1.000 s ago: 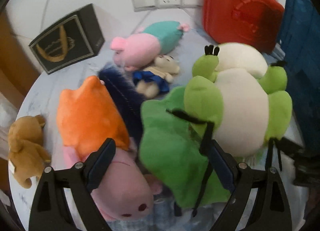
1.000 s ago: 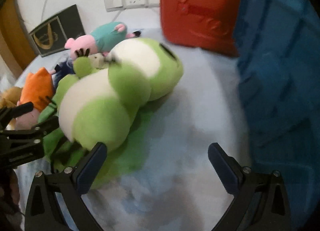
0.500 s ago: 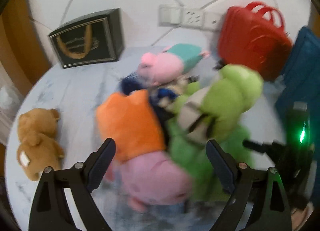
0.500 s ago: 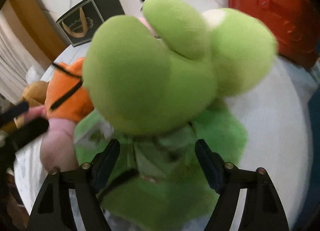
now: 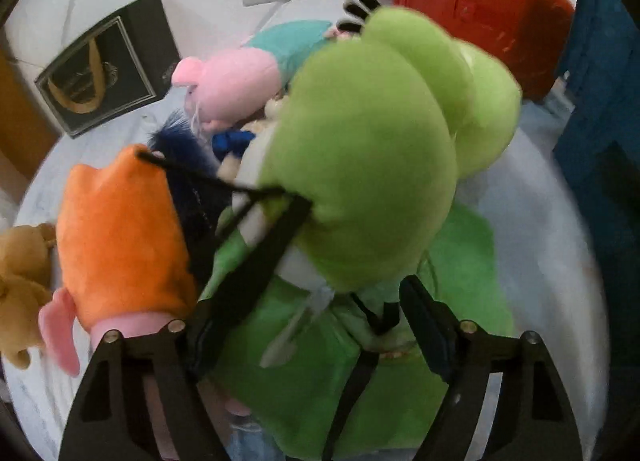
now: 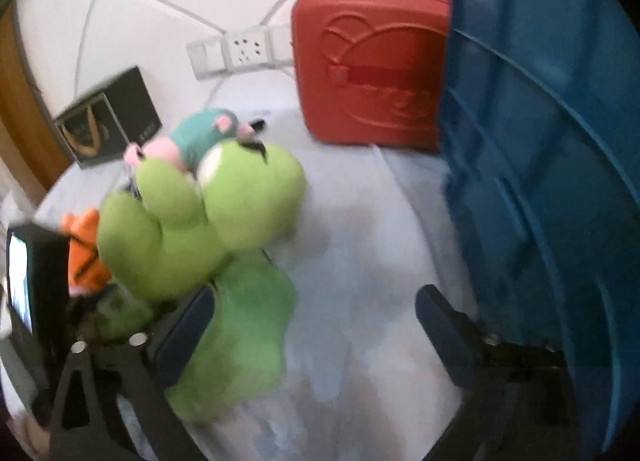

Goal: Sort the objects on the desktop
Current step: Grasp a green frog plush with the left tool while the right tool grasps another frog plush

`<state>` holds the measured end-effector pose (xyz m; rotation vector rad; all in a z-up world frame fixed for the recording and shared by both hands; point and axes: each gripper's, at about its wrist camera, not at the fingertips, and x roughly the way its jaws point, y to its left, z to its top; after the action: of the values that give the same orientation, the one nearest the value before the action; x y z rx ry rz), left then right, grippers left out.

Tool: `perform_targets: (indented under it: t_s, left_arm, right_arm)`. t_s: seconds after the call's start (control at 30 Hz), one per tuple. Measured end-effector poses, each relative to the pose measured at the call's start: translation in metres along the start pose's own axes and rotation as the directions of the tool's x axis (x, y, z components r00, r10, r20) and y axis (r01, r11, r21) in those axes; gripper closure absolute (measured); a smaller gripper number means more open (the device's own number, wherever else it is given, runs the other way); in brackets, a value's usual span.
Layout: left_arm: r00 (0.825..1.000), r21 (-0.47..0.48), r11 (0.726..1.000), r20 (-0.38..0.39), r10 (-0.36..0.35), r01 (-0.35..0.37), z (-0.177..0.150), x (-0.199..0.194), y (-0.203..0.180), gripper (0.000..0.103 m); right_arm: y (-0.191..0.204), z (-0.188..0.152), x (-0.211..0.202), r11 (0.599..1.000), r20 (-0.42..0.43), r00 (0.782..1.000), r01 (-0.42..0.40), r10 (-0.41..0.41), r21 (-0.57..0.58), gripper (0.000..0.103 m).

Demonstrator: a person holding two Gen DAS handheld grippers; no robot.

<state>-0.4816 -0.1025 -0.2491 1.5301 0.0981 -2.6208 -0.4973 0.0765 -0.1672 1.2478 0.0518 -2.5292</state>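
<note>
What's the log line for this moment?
left gripper: jaws just closed on green frog plush | right gripper: jaws just opened, empty | frog not yet in blue bin

1. Round pale marbled table (image 6: 360, 281), set against a white wall.
2. On it: red case (image 6: 372, 77) and black box (image 5: 106, 65) at the back, blue crate (image 6: 540, 165) at right.
3. Plush heap at left: green frog (image 5: 372, 181), brown bear (image 5: 20, 281).
</note>
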Motion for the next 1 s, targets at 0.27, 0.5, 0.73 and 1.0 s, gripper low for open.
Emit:
perform_targets:
  t_s: [0.27,0.5,0.73,1.0]
  left_arm:
    - [0.999,-0.019,0.999,0.019,-0.042,0.043,0.019,0.009,0.032,0.021]
    - [1.000,-0.018,1.000,0.005,-0.018,0.018,0.018,0.012,0.043,0.020]
    - [0.999,-0.085,0.996,0.046,-0.024,0.027,0.004,-0.038,0.066,0.020]
    - [0.994,-0.065,0.996,0.088,-0.061,0.067,0.048,-0.038,0.040,0.020]
  right_arm:
    - [0.032,0.073,0.066,0.996,0.056,0.995,-0.079,0.081,-0.044,0.000]
    - [0.042,0.031,0.113,0.992,-0.181,0.981,-0.093,0.075,-0.091,0.010]
    - [0.055,-0.047,0.100,0.990,-0.268,0.959,-0.121,0.097,-0.076,0.037]
    - [0.037,-0.023,0.039,0.998,-0.123,0.992,-0.034,0.027,-0.055,0.013]
